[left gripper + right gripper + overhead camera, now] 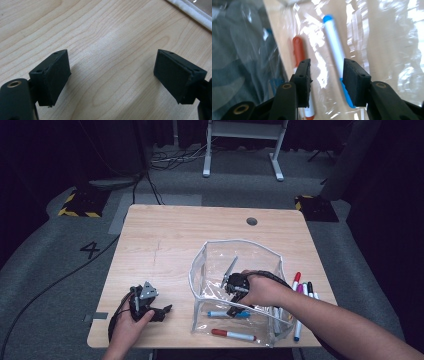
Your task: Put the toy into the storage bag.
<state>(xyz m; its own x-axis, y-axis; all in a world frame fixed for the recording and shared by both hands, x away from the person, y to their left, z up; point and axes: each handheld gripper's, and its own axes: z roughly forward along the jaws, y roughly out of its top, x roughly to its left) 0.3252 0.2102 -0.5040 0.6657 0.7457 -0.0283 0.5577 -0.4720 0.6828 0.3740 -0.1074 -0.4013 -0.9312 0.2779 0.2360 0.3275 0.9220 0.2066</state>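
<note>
Right hand-held gripper reached down into the clear plastic pouch, its jaws parted and pressing on nothing. Seen along those jaws in the right gripper view, the blue-capped marker lay on the pouch floor beneath the gap, nearer the right-hand jaw and loose, while the red-capped marker lay beside it, passing under the left-hand jaw. From the high view the blue-capped marker sat just below the person's right hand, and the red-capped marker lay closer to the near wall of the pouch. That view alone gave the wider layout: a bunch of further markers rested on the tabletop just outside the pouch's right wall. Left hand-held gripper rested near the front-left corner, well apart from the pouch; its own view showed jaws spread wide over bare wood, with the pouch's white hem crossing the upper right corner.
</note>
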